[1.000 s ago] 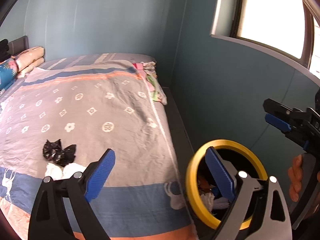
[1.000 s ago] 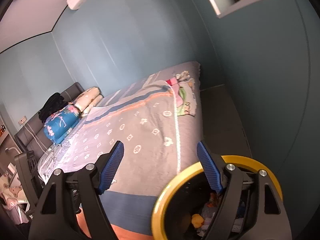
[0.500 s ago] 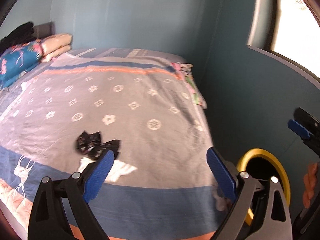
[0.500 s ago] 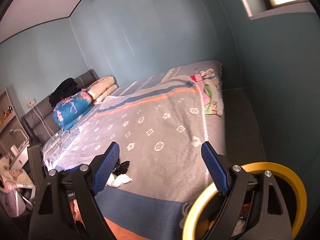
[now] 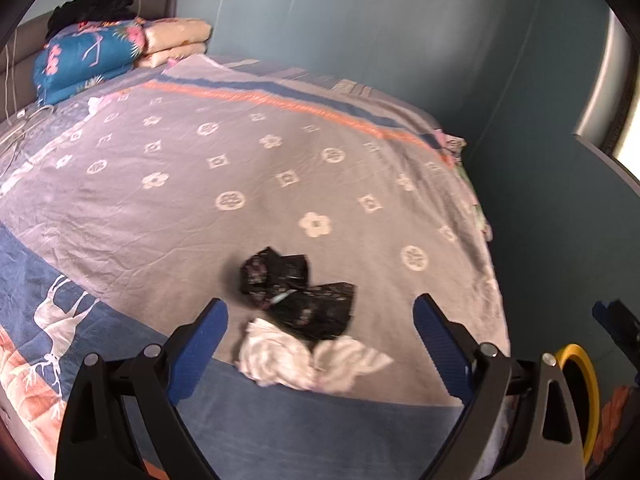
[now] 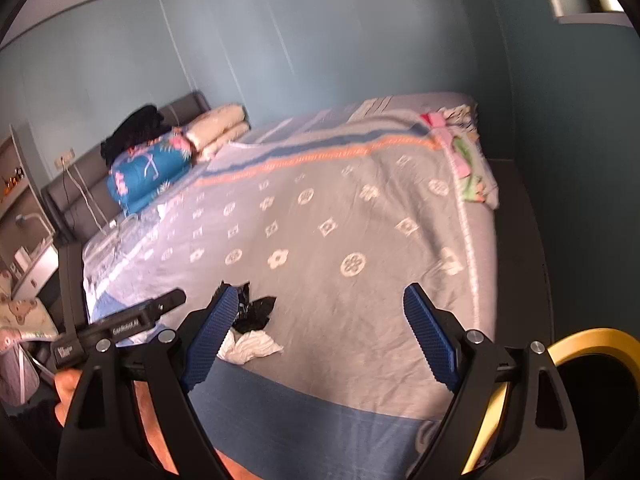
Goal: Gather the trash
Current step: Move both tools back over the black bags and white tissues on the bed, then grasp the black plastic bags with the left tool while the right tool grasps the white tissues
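Just beyond left tool (image 5: 320,332), black wrapper (image 5: 298,292).

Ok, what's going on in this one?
A person with a tool in each hand is collecting trash off a bed. The left tool is open and empty, pointed at black wrappers and white tissues near the bed's edge. The right tool is open and empty too. A yellow-rimmed bin stands beside the bed.

- Left wrist view: looks forward and down across the bed (image 5: 280,168), close above the black wrappers (image 5: 298,292) near its foot.
- Right wrist view: faces the same bed (image 6: 340,220) from farther right, beside the yellow-rimmed bin (image 6: 592,344).
- Shared: bedspread, wrappers, pillows, bin.
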